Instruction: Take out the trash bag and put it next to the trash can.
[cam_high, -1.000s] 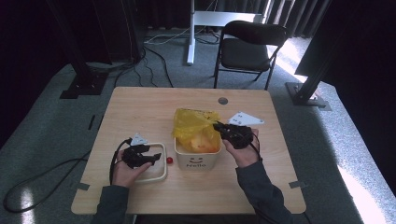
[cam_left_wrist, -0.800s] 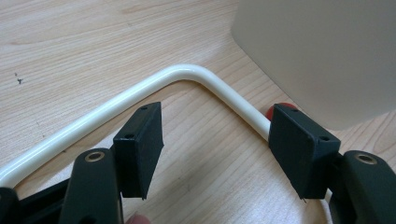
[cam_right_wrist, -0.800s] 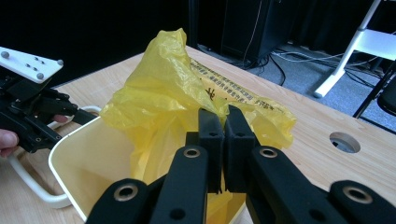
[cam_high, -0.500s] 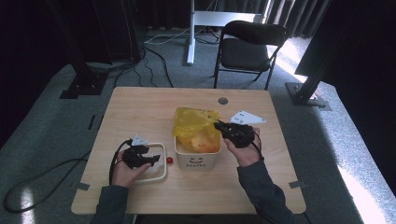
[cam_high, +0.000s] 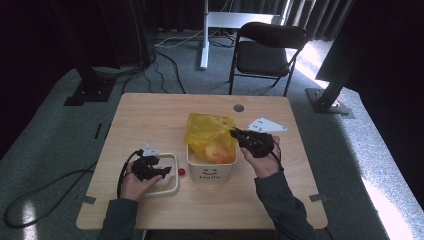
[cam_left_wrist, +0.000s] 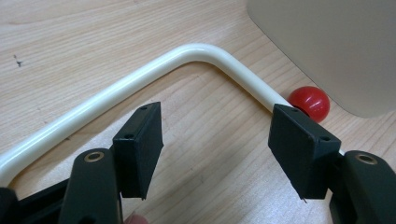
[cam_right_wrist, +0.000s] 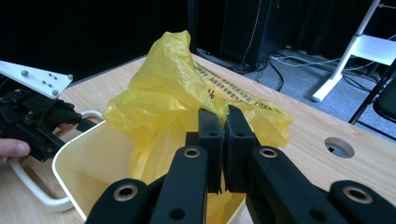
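Yellow plastic, thin and crinkled, is what the right gripper has pinched: its two black jaws are pressed together on a fold of the yellow bag, which bunches up out of the cream bin and spills over its far rim. From the high view the bin stands near the middle of the wooden table, a smiling face and the word "Hello" printed on its near wall, with the bag lining it and the right gripper reaching in from the bin's right side.

The left gripper hangs just over the table with its jaws standing partly apart and nothing between them but bare wood (the pads touch nothing). Just beyond its jaws curves the cream loop, a rounded tube frame lying flat on the table just left of the bin. A small red ball sits on the table between the loop and the bin's wall, close to both; in the high view the ball lies just beside the bin's lower left corner.
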